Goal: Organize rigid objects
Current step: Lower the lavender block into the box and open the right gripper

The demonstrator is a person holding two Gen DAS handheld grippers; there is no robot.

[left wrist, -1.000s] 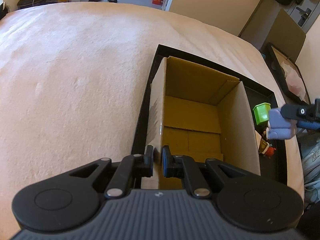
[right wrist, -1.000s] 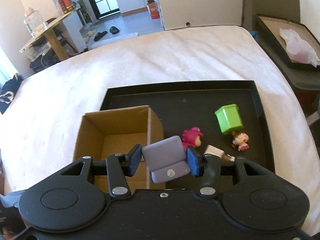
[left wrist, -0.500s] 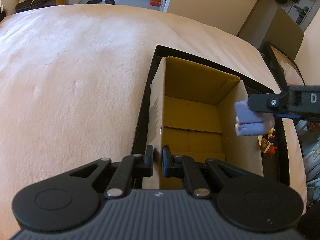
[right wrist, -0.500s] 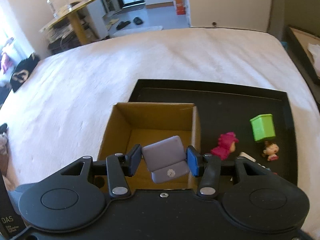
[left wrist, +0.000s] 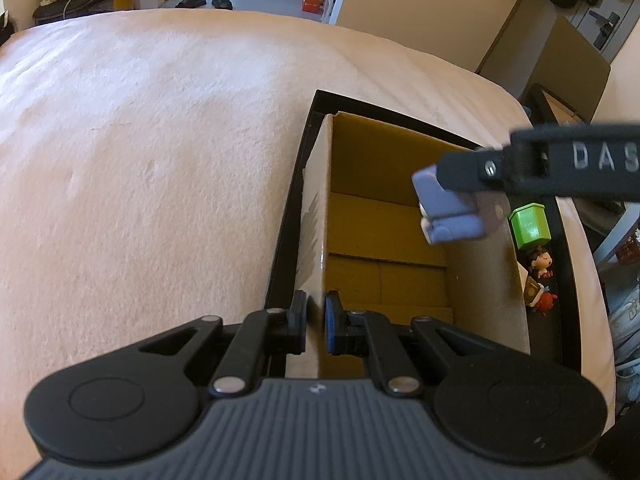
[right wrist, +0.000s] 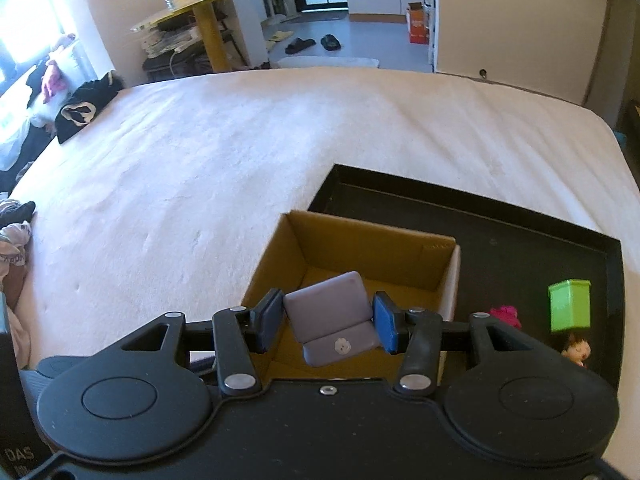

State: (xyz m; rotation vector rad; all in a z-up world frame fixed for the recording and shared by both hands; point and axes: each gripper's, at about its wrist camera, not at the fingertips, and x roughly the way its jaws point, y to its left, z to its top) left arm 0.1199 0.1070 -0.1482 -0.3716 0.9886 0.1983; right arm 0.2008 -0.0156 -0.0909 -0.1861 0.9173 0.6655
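An open cardboard box [left wrist: 384, 240] [right wrist: 360, 248] stands at the left end of a black tray [left wrist: 568, 312] [right wrist: 520, 232] on a white bed. My left gripper [left wrist: 316, 322] is shut on the box's near left wall. My right gripper [right wrist: 326, 324] is shut on a small purple toy laptop [right wrist: 332, 324] [left wrist: 448, 212] and holds it over the box's opening. A green cube [left wrist: 530, 226] [right wrist: 570, 304], a doll figure [left wrist: 542, 260] [right wrist: 576, 350] and a pink toy [right wrist: 506, 314] lie on the tray to the right of the box.
The white bed cover [left wrist: 140, 160] [right wrist: 200, 160] spreads wide to the left and beyond the tray. A small red and tan toy [left wrist: 540, 296] lies near the tray's right rim. Dark clothes [right wrist: 80, 114] lie at the bed's far left edge.
My right gripper has carried the purple toy laptop leftwards from over the tray to above the box's opening. My left gripper has kept its hold on the box wall.
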